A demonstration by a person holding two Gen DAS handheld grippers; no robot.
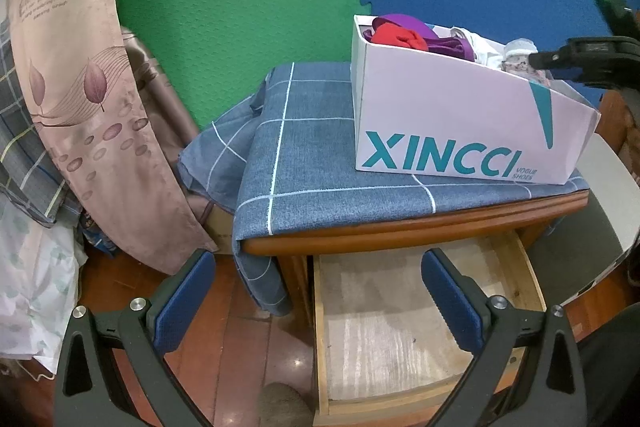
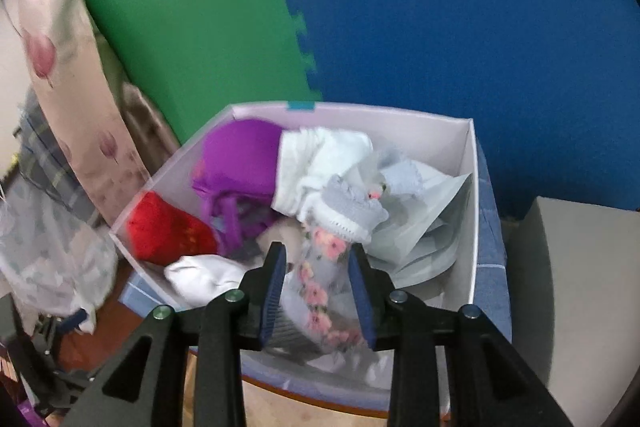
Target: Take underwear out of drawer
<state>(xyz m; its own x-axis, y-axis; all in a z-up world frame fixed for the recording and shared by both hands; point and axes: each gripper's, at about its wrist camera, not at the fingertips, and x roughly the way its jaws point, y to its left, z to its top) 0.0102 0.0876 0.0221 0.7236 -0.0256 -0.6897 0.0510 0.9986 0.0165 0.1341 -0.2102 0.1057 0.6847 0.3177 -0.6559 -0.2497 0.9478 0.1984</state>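
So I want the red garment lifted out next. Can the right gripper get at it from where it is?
Probably yes. The red garment lies uncovered at the near-left corner of the open box, but a floral garment sits between the right gripper's fingers.

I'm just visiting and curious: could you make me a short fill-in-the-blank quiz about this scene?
1. The open drawer below the cabinet top looks ____.
2. The white box sits on a ____ checked cloth.
3. The floral garment lies between the fingers of the ____ gripper.

Missing words: empty; blue; right
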